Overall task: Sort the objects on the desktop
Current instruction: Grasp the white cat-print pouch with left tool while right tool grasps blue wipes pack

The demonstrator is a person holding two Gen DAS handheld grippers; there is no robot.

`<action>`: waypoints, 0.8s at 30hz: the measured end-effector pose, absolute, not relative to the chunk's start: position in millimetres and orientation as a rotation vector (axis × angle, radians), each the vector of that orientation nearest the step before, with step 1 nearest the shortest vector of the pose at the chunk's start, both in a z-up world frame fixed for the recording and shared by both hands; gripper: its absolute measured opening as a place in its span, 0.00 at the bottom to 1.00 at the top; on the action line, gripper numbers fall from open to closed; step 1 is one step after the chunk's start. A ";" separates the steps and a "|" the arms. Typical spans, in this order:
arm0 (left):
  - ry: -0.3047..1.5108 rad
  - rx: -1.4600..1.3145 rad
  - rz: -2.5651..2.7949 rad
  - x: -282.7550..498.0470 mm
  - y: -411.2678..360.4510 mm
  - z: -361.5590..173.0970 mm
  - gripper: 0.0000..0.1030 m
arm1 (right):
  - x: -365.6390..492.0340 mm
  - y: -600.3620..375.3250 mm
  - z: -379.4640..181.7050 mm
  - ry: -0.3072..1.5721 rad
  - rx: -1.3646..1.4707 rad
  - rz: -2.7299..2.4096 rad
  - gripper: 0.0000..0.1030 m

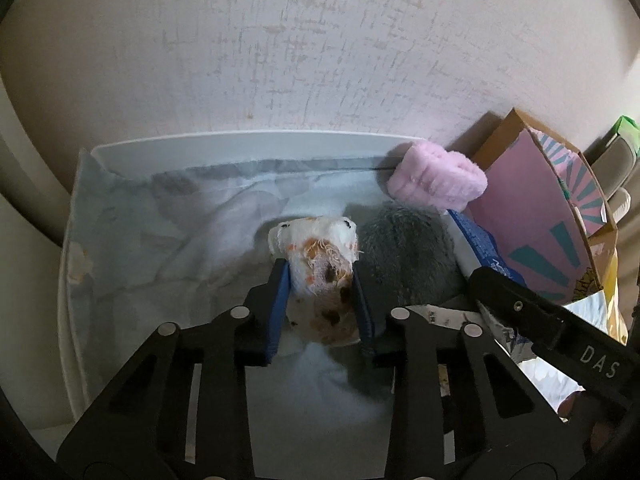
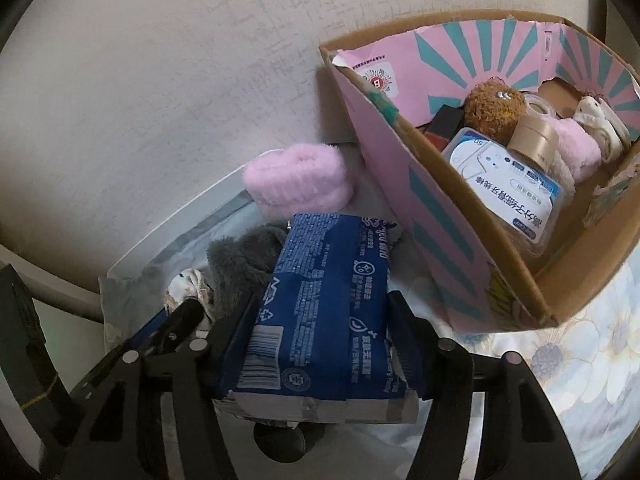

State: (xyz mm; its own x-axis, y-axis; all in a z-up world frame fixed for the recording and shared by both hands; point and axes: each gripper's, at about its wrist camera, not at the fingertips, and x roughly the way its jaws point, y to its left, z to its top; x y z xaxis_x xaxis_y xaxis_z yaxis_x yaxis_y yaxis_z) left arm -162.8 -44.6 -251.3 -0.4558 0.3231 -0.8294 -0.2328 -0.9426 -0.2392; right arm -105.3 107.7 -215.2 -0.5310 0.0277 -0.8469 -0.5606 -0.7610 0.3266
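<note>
My left gripper [image 1: 318, 280] is shut on a white plush toy with orange and brown spots [image 1: 320, 264], held over the white bin [image 1: 256, 142] lined with pale cloth. My right gripper [image 2: 320, 316] is shut on a blue wipes packet [image 2: 328, 300], held above the bin's right side; the packet's edge shows in the left wrist view [image 1: 480, 248]. A grey fluffy item [image 1: 404, 256] lies in the bin, also in the right wrist view [image 2: 240, 260]. A pink fluffy band [image 1: 438, 178] rests on the bin's far right rim, and in the right wrist view [image 2: 296, 180].
A pink and teal cardboard box [image 2: 440, 240] stands right of the bin, holding a brown plush ball [image 2: 494, 110], a tape roll [image 2: 536, 140], a floss-pick tub [image 2: 508, 188] and other items. A textured wall [image 1: 320, 40] is close behind. A floral cloth [image 2: 580, 360] covers the surface.
</note>
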 end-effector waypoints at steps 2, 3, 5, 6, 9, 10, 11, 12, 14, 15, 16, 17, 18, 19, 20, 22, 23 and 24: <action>-0.147 -1.399 2.441 -161.2 -46.5 -244.1 0.26 | -103.3 107.9 -212.3 0.837 -1.267 2.341 0.57; -0.163 -1.398 2.445 -160.6 -47.7 -241.0 0.26 | -102.2 107.1 -209.2 0.828 -1.263 2.356 0.57; -0.202 -1.397 2.452 -158.7 -49.9 -235.4 0.26 | -101.1 105.7 -204.0 0.800 -1.261 2.377 0.57; -0.210 -1.399 2.456 -157.2 -49.8 -233.0 0.26 | -99.6 104.8 -198.9 0.776 -1.250 2.390 0.57; -0.206 -1.400 2.462 -150.5 -47.3 -226.1 0.26 | -97.4 105.1 -187.9 0.768 -1.240 2.422 0.57; -0.207 -1.398 2.464 -147.1 -48.4 -224.3 0.26 | -96.5 104.5 -184.6 0.765 -1.240 2.432 0.57; -0.208 -1.394 2.468 -144.1 -49.0 -221.0 0.26 | -94.9 105.7 -180.9 0.760 -1.240 2.446 0.57; -0.210 -1.391 2.474 -141.4 -43.0 -216.9 0.26 | -94.1 103.6 -174.8 0.756 -1.239 2.471 0.57; -0.213 -1.392 2.481 -136.7 -42.1 -210.4 0.26 | -92.4 101.5 -166.3 0.753 -1.239 2.512 0.57; -0.210 -1.396 2.485 -135.6 -41.7 -207.0 0.26 | -91.7 99.5 -159.2 0.744 -1.246 2.551 0.57; -0.207 -1.399 2.493 -134.3 -40.0 -203.0 0.26 | -93.1 95.7 -153.8 0.740 -1.249 2.578 0.57; -0.207 -1.400 2.501 -132.6 -39.5 -198.6 0.26 | -90.3 92.9 -148.8 0.736 -1.252 2.609 0.57; -0.215 -1.398 2.506 -131.0 -39.1 -193.4 0.26 | -87.1 88.7 -140.7 0.728 -1.257 2.656 0.57; -0.225 -1.392 2.509 -130.8 -37.4 -188.7 0.26 | -85.6 88.1 -133.0 0.709 -1.256 2.695 0.57; -0.244 -1.379 2.511 -128.1 -36.8 -181.1 0.26 | -86.2 89.0 -127.6 0.687 -1.255 2.718 0.57; -0.258 -1.361 2.507 -127.9 -28.7 -169.7 0.26 | -82.9 91.7 -113.6 0.655 -1.250 2.759 0.57; -0.240 -1.355 2.510 -127.3 -21.7 -161.6 0.26 | -80.4 95.0 -107.6 0.658 -1.240 2.771 0.57; -0.210 -1.343 2.516 -125.0 -15.9 -153.3 0.26 | -75.4 101.6 -100.0 0.659 -1.223 2.783 0.57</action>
State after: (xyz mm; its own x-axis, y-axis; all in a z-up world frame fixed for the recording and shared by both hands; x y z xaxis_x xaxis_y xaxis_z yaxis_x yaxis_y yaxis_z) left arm -125.0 -15.9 -153.3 -0.5281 0.3129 -0.7895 -0.1774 -0.9498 -0.2577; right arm -75.4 101.6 -100.0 -0.6905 -0.1381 -0.7100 -0.1948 -0.9098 0.3665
